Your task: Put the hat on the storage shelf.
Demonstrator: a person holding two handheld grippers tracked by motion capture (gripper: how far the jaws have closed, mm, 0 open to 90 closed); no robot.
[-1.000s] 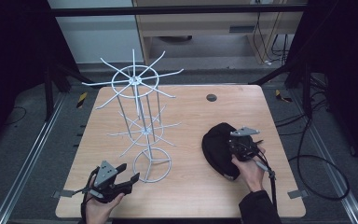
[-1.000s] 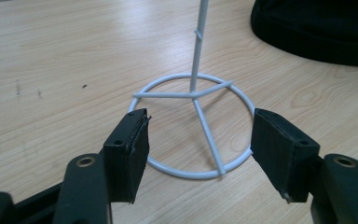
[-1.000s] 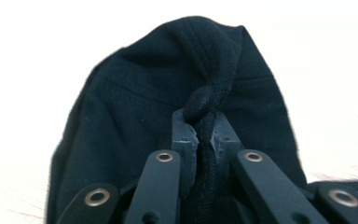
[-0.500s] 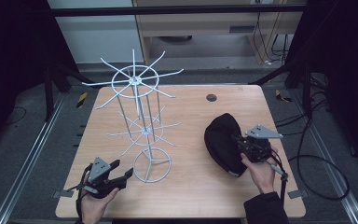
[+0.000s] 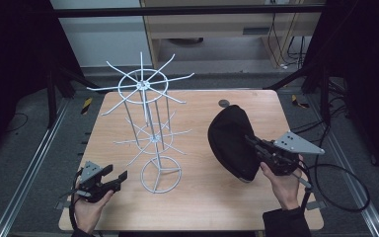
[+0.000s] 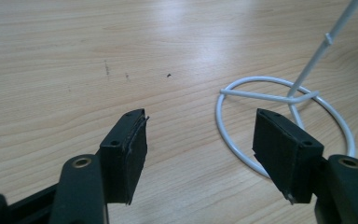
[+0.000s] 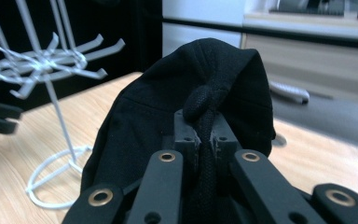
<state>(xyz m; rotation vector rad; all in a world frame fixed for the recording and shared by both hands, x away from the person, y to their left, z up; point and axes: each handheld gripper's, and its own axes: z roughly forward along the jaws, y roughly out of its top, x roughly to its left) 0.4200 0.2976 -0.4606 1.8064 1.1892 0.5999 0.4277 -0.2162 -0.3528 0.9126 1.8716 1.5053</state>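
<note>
A black cap [image 5: 233,140] hangs lifted above the right half of the wooden table [image 5: 197,207]. My right gripper [image 5: 255,144] is shut on its edge; in the right gripper view the black fabric [image 7: 205,112] is pinched between the two pads. A white wire rack [image 5: 145,106] with two tiers of spokes stands left of the cap on a ring base [image 5: 161,174]. My left gripper [image 5: 117,177] is held low near the front left, just left of that ring base [image 6: 279,100]. Its jaws stand wide apart with nothing between them.
A small dark round disc [image 5: 223,103] lies near the table's far edge. Beyond the table are a pale cabinet [image 5: 237,29] and cables on the floor. Metal frame rails [image 5: 24,173] run along both sides of the table.
My right gripper has lifted the black cap off the table and carried it a little to the right. My left gripper has slid left and nearer the front edge, still open.
</note>
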